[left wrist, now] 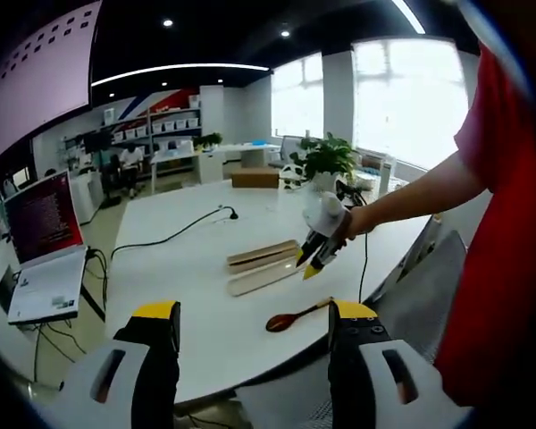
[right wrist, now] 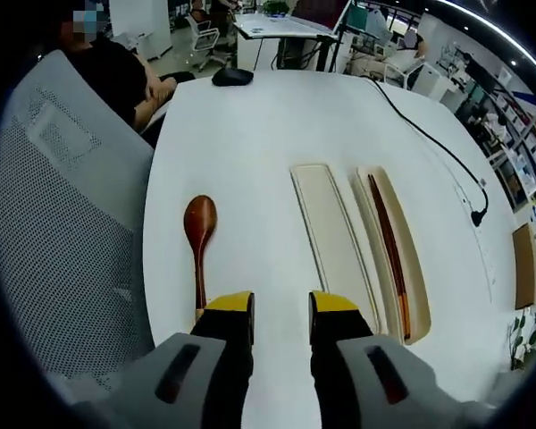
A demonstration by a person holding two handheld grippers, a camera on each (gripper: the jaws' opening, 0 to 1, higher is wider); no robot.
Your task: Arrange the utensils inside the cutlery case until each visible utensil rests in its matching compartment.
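In the left gripper view, the left gripper (left wrist: pixel 254 323) rises from the bottom with its two yellow-tipped jaws set well apart and nothing between them, held off the near edge of the white table (left wrist: pixel 174 268). On the table past the jaws lies the cutlery case (left wrist: pixel 264 266), seen from the side as two pale, long pieces lying side by side; what is in them cannot be told from here. Nearer the table edge lies the wooden spoon (left wrist: pixel 295 316), its dark bowl toward the left of the view and its handle running up to the right. The right gripper (left wrist: pixel 317 261) reaches in from the right in a person's hand, its yellow tips just over the right end of the case; whether its jaws are apart cannot be told here. A black cable (left wrist: pixel 174 234), a potted plant (left wrist: pixel 326 161) and a laptop (left wrist: pixel 43 259) on a side stand are around. In the right gripper view, the right gripper (right wrist: pixel 280 306) stands with its jaws parted and empty above the table. The spoon (right wrist: pixel 199 241) lies left of the jaws, bowl away from the camera, handle end beside the left jaw tip. Right of it lie the case lid (right wrist: pixel 332 241), flat and bare, and the case tray (right wrist: pixel 409 241), which holds dark chopsticks (right wrist: pixel 389 255) lengthwise. A mesh chair (right wrist: pixel 62 232) stands left.
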